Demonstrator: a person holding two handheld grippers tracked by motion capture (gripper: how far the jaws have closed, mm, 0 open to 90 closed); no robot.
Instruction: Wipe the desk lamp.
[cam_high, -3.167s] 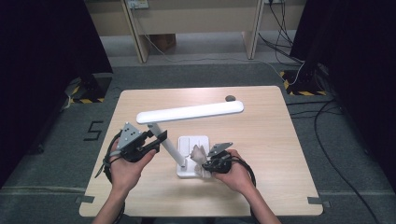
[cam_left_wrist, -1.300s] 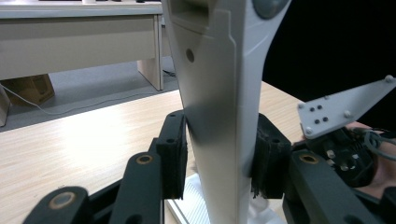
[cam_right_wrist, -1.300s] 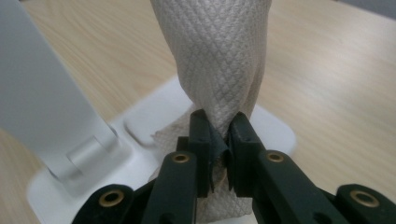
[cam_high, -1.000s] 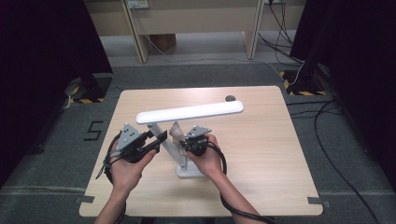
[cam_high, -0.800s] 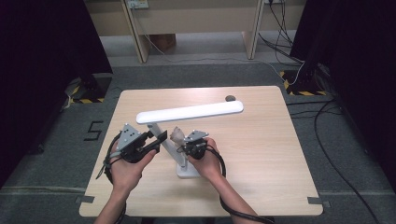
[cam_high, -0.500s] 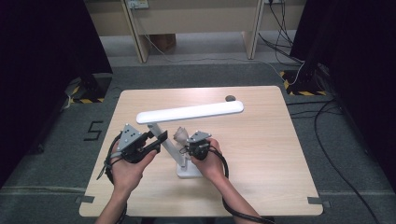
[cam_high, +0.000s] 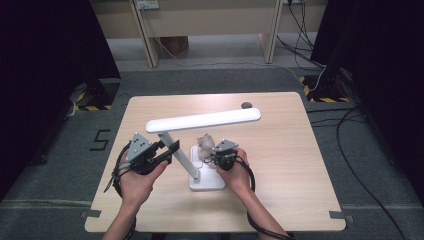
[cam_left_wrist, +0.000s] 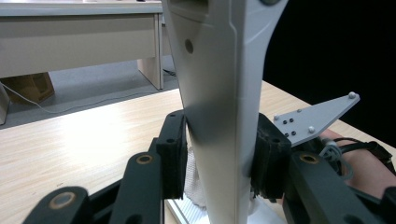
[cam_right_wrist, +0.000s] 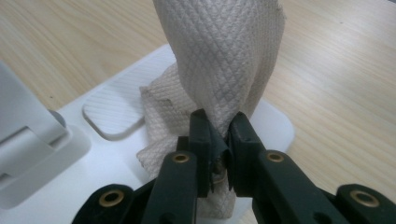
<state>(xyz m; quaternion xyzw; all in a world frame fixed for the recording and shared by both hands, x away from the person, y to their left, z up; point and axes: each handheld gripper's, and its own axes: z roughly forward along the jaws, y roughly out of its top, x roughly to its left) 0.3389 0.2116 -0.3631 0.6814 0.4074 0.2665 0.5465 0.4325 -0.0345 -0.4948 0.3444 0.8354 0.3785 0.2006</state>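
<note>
On the desk (cam_high: 280, 150), the lamp (cam_high: 202, 120) stands near centre. Left tool (cam_high: 167, 148) is clamped on its stem, steadying it. Right tool (cam_right_wrist: 218, 135), clamped on a cloth (cam_right_wrist: 219, 60), sits over the base just right of the stem, the nearer one for wiping.

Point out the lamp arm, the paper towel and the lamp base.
lamp arm (cam_left_wrist: 219, 116), left gripper view, the stretch clamped between the pads.
paper towel (cam_right_wrist: 224, 60), right gripper view, its quilted upper fold.
lamp base (cam_high: 207, 182), high view, its bare front edge.
</note>
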